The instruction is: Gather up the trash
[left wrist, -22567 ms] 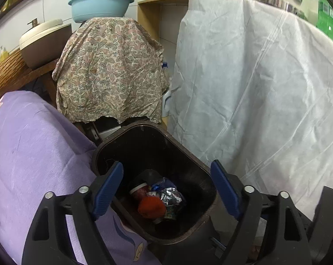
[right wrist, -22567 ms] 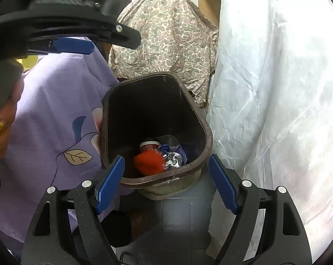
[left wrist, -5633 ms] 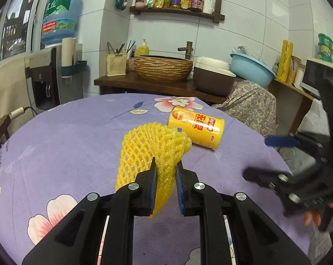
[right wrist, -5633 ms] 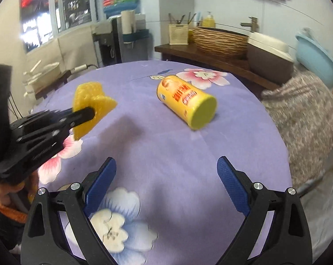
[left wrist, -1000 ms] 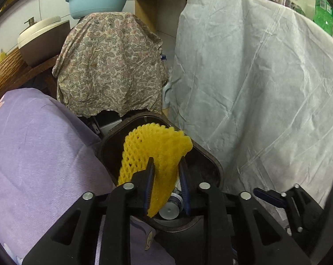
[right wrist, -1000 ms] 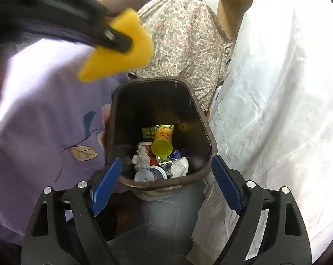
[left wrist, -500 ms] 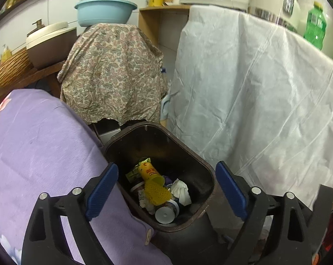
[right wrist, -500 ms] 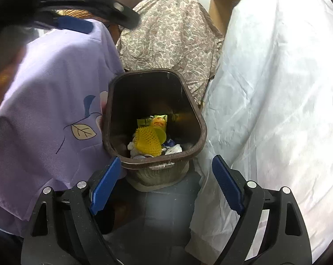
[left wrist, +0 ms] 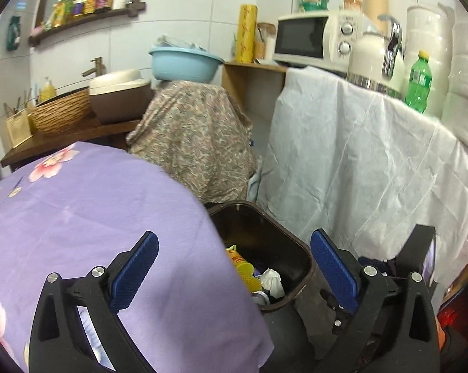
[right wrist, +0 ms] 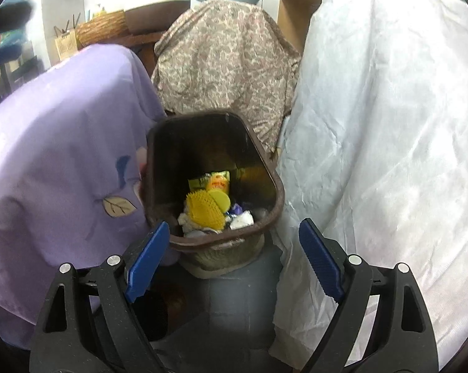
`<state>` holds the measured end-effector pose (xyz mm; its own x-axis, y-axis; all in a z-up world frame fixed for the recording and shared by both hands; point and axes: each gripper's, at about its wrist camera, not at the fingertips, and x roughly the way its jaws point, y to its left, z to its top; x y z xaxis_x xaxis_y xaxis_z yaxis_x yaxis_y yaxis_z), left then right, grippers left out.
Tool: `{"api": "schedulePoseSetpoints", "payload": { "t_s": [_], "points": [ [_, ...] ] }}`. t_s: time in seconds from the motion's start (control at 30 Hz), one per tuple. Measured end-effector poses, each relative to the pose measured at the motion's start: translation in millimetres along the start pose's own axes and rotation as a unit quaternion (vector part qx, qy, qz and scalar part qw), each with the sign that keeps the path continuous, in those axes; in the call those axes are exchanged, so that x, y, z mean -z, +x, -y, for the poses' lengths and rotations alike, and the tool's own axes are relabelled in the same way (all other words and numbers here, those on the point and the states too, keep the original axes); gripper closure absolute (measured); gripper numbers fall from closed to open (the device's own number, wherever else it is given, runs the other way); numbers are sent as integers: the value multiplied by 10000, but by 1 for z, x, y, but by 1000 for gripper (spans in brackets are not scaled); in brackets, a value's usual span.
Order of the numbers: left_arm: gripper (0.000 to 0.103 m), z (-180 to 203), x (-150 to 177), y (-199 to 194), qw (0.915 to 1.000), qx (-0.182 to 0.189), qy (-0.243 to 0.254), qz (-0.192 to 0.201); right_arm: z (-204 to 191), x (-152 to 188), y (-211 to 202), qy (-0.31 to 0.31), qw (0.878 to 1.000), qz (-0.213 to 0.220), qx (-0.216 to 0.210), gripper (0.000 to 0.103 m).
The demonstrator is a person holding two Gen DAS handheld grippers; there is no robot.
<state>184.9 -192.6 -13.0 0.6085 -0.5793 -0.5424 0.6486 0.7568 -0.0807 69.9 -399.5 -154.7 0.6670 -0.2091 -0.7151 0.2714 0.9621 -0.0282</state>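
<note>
Gone from the left gripper (left wrist: 234, 267): the yellow foam net (right wrist: 205, 213), pinched between the pads a second ago, now lying on top of the rubbish inside the brown bin (right wrist: 266, 168). Jaws just opened wide, standing fully apart with nothing between them. View lifted and swung away from the bin, now taking in more of the purple tablecloth (left wrist: 88, 217) on the table, the microwave (left wrist: 311, 39) and the green bottle (left wrist: 417, 82). Bin low between the blue pads, partly hidden behind the cloth's edge.

Right gripper (right wrist: 234, 261) barely shifted, jaws apart and just opened a little further, empty. Net beyond and between its pads, down in the bin, touching the yellow can (right wrist: 219, 186) and crumpled white paper (right wrist: 241, 220). White sheet (right wrist: 389, 124) just beside the bin on the right.
</note>
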Motion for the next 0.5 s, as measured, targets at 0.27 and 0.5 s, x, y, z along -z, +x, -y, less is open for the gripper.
{"api": "schedulePoseSetpoints", "payload": {
  "t_s": [0.27,0.5],
  "points": [
    [6,-28,20,-54,9980,-484,-219,357,-41,-21,-43,29,9968,748,-287,9],
    [6,-47,45,-108,9867,-1236,-446,958,-82,-36,-91,-180,9879,1439,-543,6]
  ]
}}
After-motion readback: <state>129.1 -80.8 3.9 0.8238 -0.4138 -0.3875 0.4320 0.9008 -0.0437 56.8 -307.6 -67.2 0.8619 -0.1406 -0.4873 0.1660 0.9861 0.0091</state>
